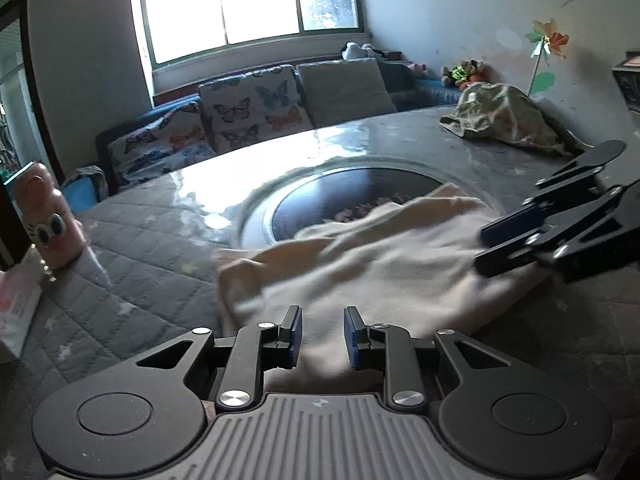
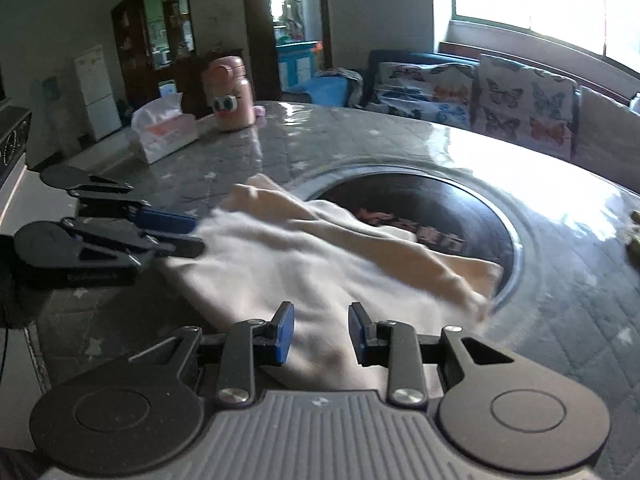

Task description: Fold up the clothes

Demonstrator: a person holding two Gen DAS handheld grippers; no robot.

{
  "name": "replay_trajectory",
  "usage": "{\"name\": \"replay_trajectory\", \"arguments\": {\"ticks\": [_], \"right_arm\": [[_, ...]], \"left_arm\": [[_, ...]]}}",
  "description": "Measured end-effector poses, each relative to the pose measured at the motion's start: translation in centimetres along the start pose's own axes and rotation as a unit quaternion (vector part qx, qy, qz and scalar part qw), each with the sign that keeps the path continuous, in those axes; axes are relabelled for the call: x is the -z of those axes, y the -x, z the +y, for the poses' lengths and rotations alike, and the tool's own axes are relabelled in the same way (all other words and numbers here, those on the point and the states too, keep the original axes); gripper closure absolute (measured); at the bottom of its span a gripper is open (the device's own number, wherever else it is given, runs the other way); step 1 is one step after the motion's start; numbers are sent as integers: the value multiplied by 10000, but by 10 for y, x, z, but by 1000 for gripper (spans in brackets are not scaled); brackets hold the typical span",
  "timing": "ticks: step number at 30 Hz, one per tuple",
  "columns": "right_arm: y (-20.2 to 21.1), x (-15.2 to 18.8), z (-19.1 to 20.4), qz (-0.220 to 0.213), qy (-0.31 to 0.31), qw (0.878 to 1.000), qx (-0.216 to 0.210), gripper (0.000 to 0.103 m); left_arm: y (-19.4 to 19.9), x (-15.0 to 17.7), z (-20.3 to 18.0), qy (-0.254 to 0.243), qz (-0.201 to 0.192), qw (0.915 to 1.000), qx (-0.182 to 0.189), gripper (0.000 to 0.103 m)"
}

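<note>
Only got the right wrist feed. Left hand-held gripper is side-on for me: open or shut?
Observer: Open. In its own view the left hand-held gripper has its blue pads apart over the near edge of the cream garment, with nothing pinched.
Operator: More clothes waiting? I see only a sliver at my right edge.
Observer: Yes, a camouflage garment lies crumpled at the far right of the table.
Operator: Anything behind it?
Observer: A paper pinwheel stands just behind it.
</note>
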State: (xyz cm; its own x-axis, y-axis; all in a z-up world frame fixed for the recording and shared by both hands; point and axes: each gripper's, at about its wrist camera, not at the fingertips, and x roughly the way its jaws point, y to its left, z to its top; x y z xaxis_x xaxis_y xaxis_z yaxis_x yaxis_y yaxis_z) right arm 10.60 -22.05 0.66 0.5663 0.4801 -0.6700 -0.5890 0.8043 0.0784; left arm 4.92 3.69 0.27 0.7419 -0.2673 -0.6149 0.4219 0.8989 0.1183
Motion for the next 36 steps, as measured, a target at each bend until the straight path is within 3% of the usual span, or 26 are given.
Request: {"name": "replay_trajectory", "arguments": {"ticks": [4,9,19,23,28,36], "right_arm": [[-13,4,7,214,156,9996,-93,73],[-7,-7,0,65,32,9999,-105,73],[-43,-31,-39,38,-418,9989,207,73],[-60,-30,-56,150,-625,9971,398,73],[-56,-28,-64,43,-812,9957,434,73],[-23,-14,-79,-111,-1169,9906,704,56]], "left_arm": [[-5,6,-2,13,119,9999,49,77],[-2,-2,5,155,52,9999,31,76],[-22,-12,19,402,133,9991,-54,75],[-30,-11,28,590,218,9980,-68,69],[-25,-13,33,712,153,9972,-140,68],[-11,-8,45,1024,92,9939,-398,50]]}}
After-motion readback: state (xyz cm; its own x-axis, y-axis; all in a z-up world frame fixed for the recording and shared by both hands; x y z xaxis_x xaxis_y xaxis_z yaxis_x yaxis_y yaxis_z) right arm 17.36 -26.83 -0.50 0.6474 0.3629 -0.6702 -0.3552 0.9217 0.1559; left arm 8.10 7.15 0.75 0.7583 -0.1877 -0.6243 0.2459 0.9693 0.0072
